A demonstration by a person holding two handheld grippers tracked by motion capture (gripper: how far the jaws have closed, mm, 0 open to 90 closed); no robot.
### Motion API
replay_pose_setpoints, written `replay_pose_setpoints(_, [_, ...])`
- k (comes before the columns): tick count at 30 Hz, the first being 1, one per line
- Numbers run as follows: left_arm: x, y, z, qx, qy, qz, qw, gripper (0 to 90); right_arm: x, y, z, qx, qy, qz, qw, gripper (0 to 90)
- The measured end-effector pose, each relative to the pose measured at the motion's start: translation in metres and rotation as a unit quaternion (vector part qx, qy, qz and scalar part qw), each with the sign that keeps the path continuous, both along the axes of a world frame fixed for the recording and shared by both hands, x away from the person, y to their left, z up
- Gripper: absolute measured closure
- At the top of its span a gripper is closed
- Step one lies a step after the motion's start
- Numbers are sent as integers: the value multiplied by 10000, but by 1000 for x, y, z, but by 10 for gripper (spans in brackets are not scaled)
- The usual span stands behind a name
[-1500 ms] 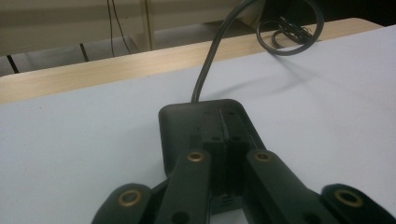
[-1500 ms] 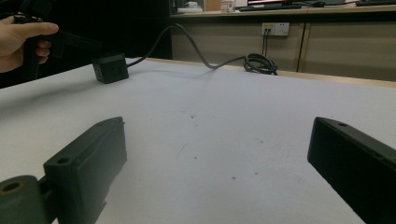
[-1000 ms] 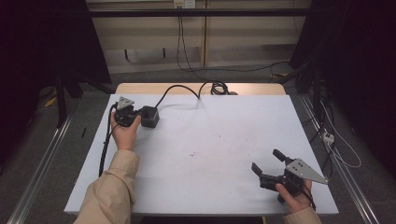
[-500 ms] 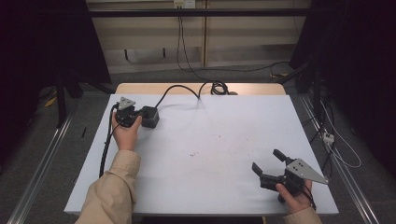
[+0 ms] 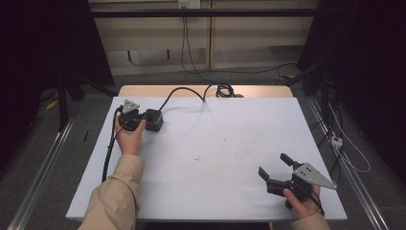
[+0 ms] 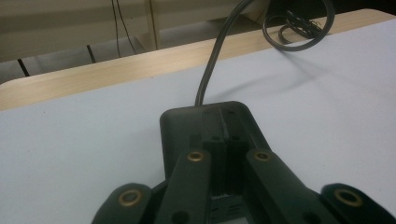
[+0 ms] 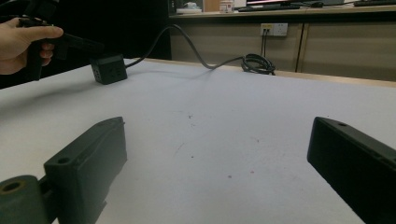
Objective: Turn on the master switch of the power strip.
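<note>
Item: small black plastic cube-shaped power box (image 5: 153, 120), matt, rounded corners, with sockets on the face seen in the right gripper view (image 7: 109, 68). A thick black cable (image 5: 184, 92) leaves its far side, runs across the table and ends in a loose coil (image 5: 223, 89) at the far wooden edge strip (image 5: 143, 90).

Location: at the tips of the left gripper (image 6: 223, 122), whose jaws lie pressed together, no gap between them, their ends resting on the top of the box. Whether they pinch any part of it cannot be told. The left hand (image 5: 128, 136) grips the handle behind.

Right gripper (image 5: 274, 166): jaws spread wide, nothing between them but bare tabletop; held by the right hand (image 5: 301, 206) just inside the near right corner. The box lies far ahead of these jaws and to their left.

Change from the earlier frames: none seen; box, cable and both grippers match their places of a second ago.

Room: flat white table (image 5: 230, 143) open and bare between the two grippers; ahead of the left jaws, white surface runs out to the wooden strip.
</note>
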State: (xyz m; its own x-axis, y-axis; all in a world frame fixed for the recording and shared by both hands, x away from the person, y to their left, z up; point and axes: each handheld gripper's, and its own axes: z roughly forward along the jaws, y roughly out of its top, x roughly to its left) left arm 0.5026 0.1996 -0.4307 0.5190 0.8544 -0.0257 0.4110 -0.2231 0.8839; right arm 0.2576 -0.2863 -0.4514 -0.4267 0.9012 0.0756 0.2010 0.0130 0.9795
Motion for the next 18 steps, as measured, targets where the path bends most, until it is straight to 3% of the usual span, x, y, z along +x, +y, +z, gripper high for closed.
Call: replay_pose_setpoints(18, [-1, -1, -1, 38, -34, 43, 10000, 900, -1, 0, 0, 4, -12, 0, 10000, 41])
